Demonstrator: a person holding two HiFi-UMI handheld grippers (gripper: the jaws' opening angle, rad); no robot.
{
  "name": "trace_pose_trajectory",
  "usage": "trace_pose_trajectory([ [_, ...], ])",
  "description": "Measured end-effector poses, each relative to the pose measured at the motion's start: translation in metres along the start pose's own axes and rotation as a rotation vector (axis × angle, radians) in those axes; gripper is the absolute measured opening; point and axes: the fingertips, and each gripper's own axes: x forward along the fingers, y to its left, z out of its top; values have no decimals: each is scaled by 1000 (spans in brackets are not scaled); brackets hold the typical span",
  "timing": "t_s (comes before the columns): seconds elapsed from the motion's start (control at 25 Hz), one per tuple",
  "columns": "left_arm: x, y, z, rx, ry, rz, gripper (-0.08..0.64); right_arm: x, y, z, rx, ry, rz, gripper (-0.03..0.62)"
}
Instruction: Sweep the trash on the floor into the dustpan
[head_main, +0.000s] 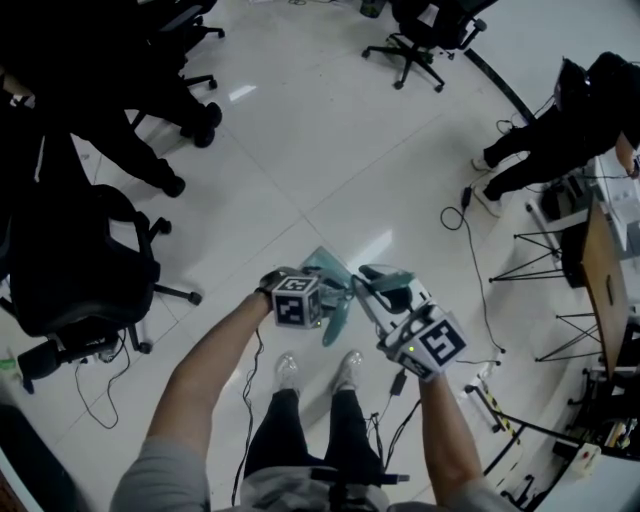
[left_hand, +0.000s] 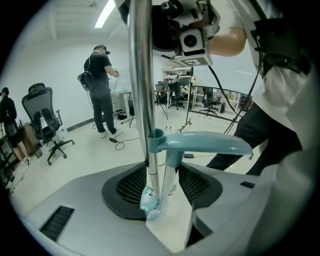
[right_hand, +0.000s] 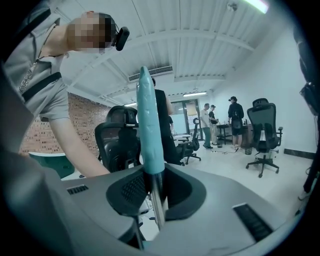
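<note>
The right gripper (right_hand: 155, 192) clamps the broom (right_hand: 150, 125) where its teal grip meets the chrome pole. The left gripper (left_hand: 161, 192) is released, its jaws wide around that pole and the stem of the teal long-handled dustpan (left_hand: 210, 144), which stands upright over the white tiled floor (head_main: 330, 150).

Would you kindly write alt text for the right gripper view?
The hand-held gripper is shut on a teal-gripped metal broom pole. A person in a grey shirt leans in at left; office chairs stand behind.

My left gripper (left_hand: 161, 187) tilts downward, jaws spread wide; my right gripper (right_hand: 156, 192), near level, clamps a teal-gripped metal broom handle (right_hand: 150, 125).
</note>
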Motion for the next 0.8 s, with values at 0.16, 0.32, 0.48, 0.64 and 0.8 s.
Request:
trace_pose_trajectory([
  [0.16, 3, -2, 0, -58, -17, -17, 201, -3, -2, -1, 17, -6, 0, 63],
  [0.32, 3, 3, -5, -166, -27, -16, 189, -5, 3, -3, 27, -9, 13, 64],
  [0.48, -2, 5, 6, -198, -60, -18, 176, -5, 5, -6, 25, -4, 8, 66],
  [0.64, 0, 1, 1, -221, -54, -5, 176, -4, 4, -7, 5, 10, -1, 67],
  [0.8, -8, 1, -9, -298, -56, 18, 175, 3, 0, -9, -7, 30, -36, 67],
])
